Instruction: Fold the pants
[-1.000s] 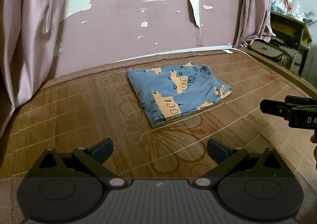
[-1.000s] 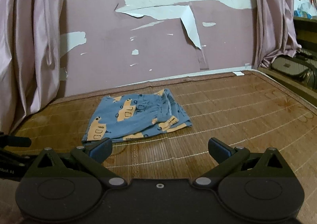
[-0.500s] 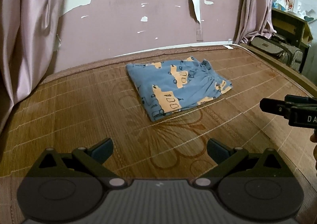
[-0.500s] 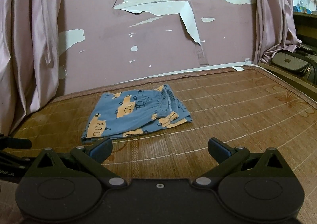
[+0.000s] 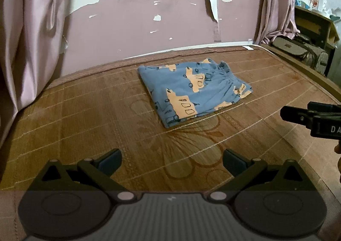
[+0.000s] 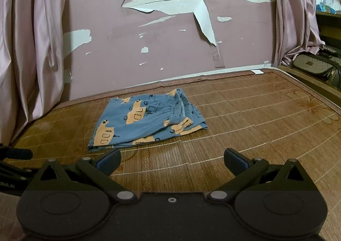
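Pants (image 5: 195, 89) on bamboo mat (image 5: 85, 117), peeling wall (image 5: 132, 25)

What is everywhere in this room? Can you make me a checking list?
Surface: brown bamboo mat with a flower print.
Job's things: blue pants with orange vehicles, folded into a small stack, lying flat on the mat.
Clutter: nothing seen on the mat.
Grippers: left gripper open, holding nothing; right gripper open, holding nothing; both apart from the pants.
Cables: nothing seen.
Surroundings: pink wall with peeling paint, pink curtains at both sides, bags at right.
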`<state>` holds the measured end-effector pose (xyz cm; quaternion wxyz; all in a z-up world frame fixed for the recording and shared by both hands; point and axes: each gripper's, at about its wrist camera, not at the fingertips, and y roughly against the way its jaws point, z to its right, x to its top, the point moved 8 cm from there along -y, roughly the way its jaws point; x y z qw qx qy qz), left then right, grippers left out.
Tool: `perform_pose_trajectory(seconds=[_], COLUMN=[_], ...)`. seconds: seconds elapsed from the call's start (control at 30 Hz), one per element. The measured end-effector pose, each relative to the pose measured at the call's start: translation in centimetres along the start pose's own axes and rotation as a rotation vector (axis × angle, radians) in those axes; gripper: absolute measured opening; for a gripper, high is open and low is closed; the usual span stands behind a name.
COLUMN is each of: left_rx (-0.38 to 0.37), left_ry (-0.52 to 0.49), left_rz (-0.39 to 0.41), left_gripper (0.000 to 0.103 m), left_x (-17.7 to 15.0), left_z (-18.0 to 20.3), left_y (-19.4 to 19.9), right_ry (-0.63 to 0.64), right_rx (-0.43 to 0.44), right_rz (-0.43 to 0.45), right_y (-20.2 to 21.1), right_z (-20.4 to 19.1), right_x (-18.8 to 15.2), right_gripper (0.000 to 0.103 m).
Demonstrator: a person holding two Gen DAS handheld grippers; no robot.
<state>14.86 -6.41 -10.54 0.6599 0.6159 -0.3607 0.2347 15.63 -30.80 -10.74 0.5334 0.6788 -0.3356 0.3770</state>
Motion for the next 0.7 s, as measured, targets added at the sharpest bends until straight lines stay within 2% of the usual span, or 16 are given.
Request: perform_pose_trajectory(seconds=[0.7], left_rx=[-0.002], left_ry=[-0.021], left_rz=[-0.01], left_gripper=[0.103], left_x=[-0.36], left_z=[0.03], left_y=[-0.11], right_ry=[0.008], right_rx=[0.013], right_rz=[-0.03], right_y=[-0.31], right_z=[-0.38], right_x=[-0.69], right_gripper=[0.102])
